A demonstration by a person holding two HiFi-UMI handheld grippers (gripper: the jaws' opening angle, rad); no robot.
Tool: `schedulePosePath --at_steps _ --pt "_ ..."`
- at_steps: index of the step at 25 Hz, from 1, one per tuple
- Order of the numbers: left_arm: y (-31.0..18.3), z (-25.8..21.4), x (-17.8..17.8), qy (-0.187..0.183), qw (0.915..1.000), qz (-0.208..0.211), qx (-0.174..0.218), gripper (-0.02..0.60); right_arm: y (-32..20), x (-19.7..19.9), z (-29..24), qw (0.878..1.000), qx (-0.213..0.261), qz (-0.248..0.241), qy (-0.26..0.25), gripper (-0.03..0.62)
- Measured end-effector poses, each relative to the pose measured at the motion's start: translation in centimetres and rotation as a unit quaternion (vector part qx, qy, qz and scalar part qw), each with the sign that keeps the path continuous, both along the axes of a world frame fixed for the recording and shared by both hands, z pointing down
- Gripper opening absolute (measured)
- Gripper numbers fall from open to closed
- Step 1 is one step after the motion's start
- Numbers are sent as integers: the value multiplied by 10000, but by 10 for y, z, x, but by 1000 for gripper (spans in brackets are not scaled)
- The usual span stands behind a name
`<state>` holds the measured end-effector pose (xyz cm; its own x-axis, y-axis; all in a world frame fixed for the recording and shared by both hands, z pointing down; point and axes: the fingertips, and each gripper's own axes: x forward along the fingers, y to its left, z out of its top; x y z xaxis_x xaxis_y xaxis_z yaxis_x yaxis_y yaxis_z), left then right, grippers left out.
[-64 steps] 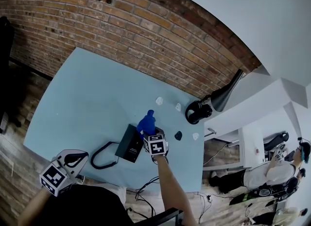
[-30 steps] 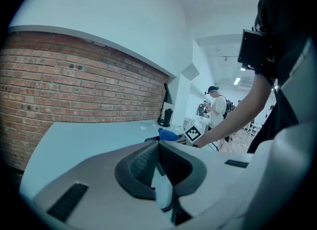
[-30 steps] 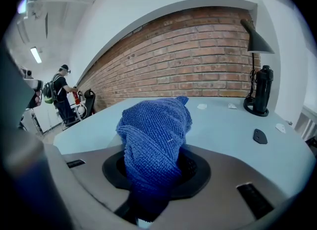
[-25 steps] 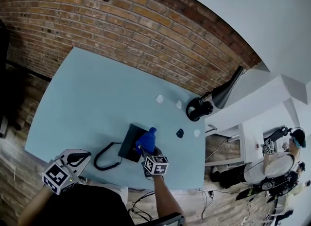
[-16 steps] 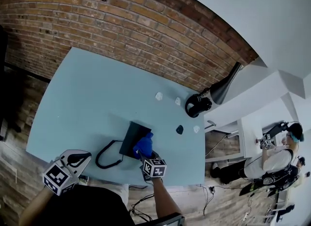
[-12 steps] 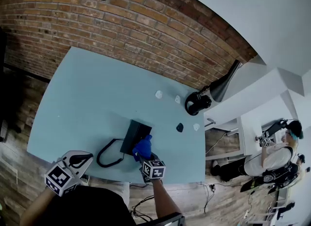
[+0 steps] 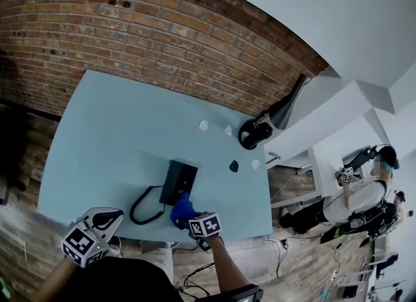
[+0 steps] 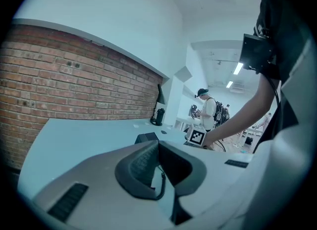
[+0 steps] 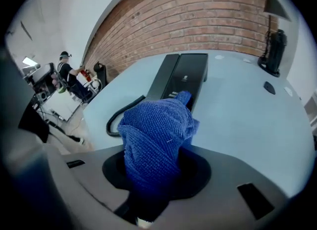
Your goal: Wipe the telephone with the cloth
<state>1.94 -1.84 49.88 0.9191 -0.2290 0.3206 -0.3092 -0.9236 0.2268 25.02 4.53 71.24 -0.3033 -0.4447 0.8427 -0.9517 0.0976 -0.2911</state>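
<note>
The right gripper (image 9: 157, 167) is clamped on a bunched blue towelling cloth (image 9: 157, 140), which stands up out of it. Just past the cloth's tip a flat black telephone (image 9: 184, 75) lies on the pale blue counter (image 9: 242, 125), its black coiled cord (image 9: 121, 113) looping left. A red brick wall (image 9: 198, 11) runs behind.

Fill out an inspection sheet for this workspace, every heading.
Surface: light blue table, mostly bare.
Job's things: black telephone lying flat near the front edge; blue cloth bunched at its near end.
Clutter: small white bits and one small dark piece towards the far right; black lamp at that corner.
Grippers: left gripper open, empty, off the table's near corner; right gripper shut on the cloth.
Cables: coiled cord looping beside the telephone.
Surroundings: brick wall; a person standing away to the right.
</note>
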Motion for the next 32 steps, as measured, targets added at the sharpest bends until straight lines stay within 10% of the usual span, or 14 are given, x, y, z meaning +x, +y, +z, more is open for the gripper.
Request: schedulePosePath --at_steps 3,5,9,14,22,32 --pt "-13 -10 -7 56 9999 13 149 8 -7 -22 -36 9954 -5 -885 361 146" --pt "-23 -23 -9 161 9994 6 295 8 -37 -32 -95 9833 1172 -1080 877 146" --pt "-40 -51 -11 493 9970 -139 580 8 -80 -57 -239 9168 3812 -217 1173 144" --pt "-43 -62 -8 844 9941 -138 661 8 -57 -116 -298 8581 4941 98 1390 126" --pt "-12 -16 -21 694 9975 -117 115 8 -18 -178 -247 8831 4550 121 1138 120" --pt "-14 -13 -33 611 9981 -26 8 8 -23 -200 -242 8817 4613 134 980 120"
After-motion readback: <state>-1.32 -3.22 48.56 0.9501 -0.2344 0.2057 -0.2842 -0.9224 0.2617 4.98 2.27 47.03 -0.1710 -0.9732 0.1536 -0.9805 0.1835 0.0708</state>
